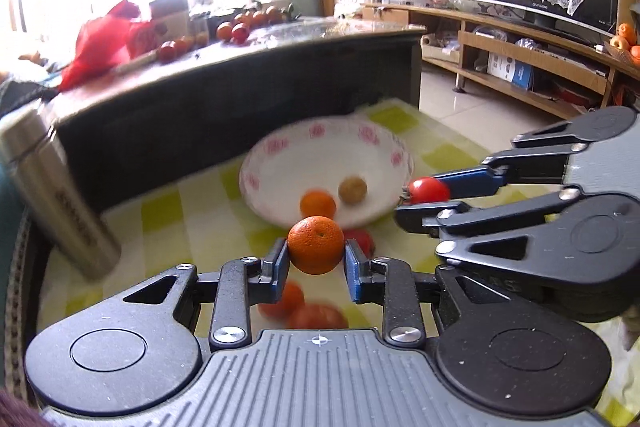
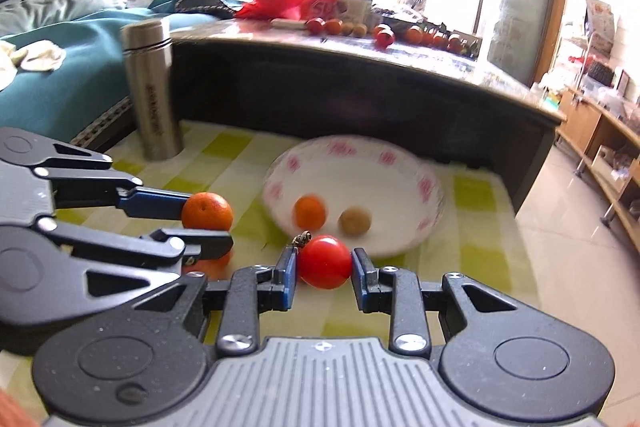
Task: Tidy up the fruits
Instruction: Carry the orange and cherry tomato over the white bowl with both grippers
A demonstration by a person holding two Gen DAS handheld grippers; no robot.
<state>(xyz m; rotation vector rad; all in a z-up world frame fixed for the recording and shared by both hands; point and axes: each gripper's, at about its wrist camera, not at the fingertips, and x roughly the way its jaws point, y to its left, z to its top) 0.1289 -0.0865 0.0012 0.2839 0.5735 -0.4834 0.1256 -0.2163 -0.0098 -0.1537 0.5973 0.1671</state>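
Claws both loaded: the left claw grips a round orange tangerine, the right claw a glossy red tomato. Straight ahead, just beyond both on the checked worktop, lies the white pink-flowered bowl, the tomato nearer its rim.

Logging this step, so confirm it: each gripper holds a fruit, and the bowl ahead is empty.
Not empty. The right wrist view shows the bowl already holding an orange and a tan fruit. The rest stands: left gripper holds an orange, right gripper a tomato.
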